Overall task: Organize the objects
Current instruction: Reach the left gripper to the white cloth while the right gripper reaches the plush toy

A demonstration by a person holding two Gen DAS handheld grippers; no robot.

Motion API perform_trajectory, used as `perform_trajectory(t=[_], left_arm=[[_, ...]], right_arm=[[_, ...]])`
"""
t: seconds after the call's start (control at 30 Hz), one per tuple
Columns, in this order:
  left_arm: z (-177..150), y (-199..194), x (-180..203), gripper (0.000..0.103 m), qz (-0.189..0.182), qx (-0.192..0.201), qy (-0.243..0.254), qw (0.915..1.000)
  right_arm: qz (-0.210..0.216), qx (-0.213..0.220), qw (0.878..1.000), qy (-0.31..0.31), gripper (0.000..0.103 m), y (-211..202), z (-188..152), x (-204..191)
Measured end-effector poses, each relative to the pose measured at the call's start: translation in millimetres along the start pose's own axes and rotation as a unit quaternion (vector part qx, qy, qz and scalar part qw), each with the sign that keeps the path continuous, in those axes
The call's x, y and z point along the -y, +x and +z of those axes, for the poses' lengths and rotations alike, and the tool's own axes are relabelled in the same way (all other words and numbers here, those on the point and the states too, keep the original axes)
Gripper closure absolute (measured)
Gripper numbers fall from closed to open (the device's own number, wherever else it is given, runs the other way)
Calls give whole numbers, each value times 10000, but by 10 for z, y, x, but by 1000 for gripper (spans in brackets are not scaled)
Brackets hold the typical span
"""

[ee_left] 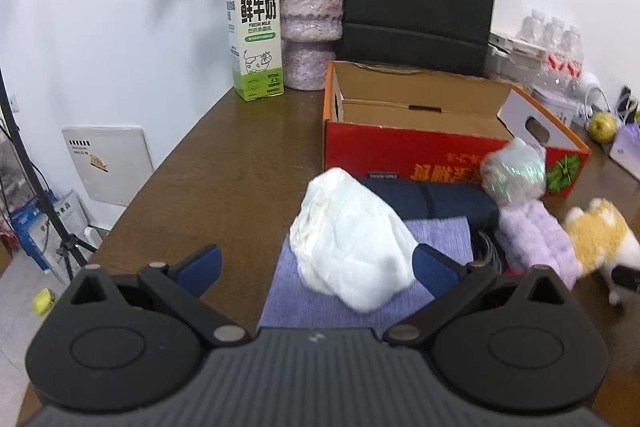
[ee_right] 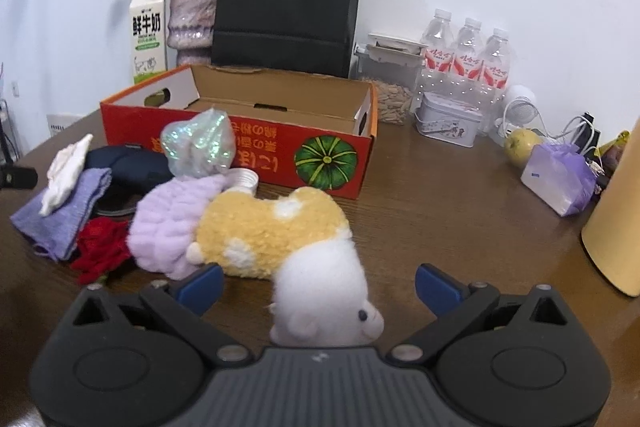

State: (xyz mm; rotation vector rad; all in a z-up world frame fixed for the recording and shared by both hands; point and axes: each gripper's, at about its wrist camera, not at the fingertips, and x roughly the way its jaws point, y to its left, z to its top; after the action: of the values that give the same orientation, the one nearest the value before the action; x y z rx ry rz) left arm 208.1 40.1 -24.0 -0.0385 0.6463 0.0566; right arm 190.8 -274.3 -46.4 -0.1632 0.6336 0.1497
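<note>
Milk carton (ee_left: 256,31) reads "鲜牛奶", "FRESH MILK" and "3.3".

You see a brown wooden worktop (ee_right: 440,195). On it rest a red box (ee_right: 256,147), milk carton (ee_right: 149,35), vase (ee_right: 192,15), black bag (ee_right: 286,3), water bottles (ee_right: 466,55), tin (ee_right: 448,121), apple (ee_right: 520,147) and plush toy (ee_right: 280,231).

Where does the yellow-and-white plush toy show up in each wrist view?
Left wrist: the plush toy lies at the far right edge, beside the purple fluffy item.
Right wrist: the plush toy lies at centre, its white head between the open right claw's fingers.
Shared landmark: the red cardboard box behind it.
</note>
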Motion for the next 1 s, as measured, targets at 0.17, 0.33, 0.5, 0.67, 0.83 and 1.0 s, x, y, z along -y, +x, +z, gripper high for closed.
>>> perform_trajectory(t=[0.17,0.33,0.5,0.67,0.83,1.0], left_arm=[[67,220,5,0,-35,-72,-158,9998],[139,416,49,0,-135,-81,-389,9991],[120,604,34,0,-61,-320,-606,9976],[79,628,-56,15,-471,-369,-941,9938],[26,603,-65,22,-631,-311,-1044,9920],[3,559,-87,28,-680,-245,-1114,9911]], right_arm=[[-1,-142,9999,-25,5,165,23,41],[42,-322,9994,94,6,320,42,98],[154,-531,9980,294,6,459,22,132],[248,-515,9976,392,14,511,-11,132],[290,-420,9978,421,23,479,-24,123],[195,-298,9985,417,39,429,-62,108]])
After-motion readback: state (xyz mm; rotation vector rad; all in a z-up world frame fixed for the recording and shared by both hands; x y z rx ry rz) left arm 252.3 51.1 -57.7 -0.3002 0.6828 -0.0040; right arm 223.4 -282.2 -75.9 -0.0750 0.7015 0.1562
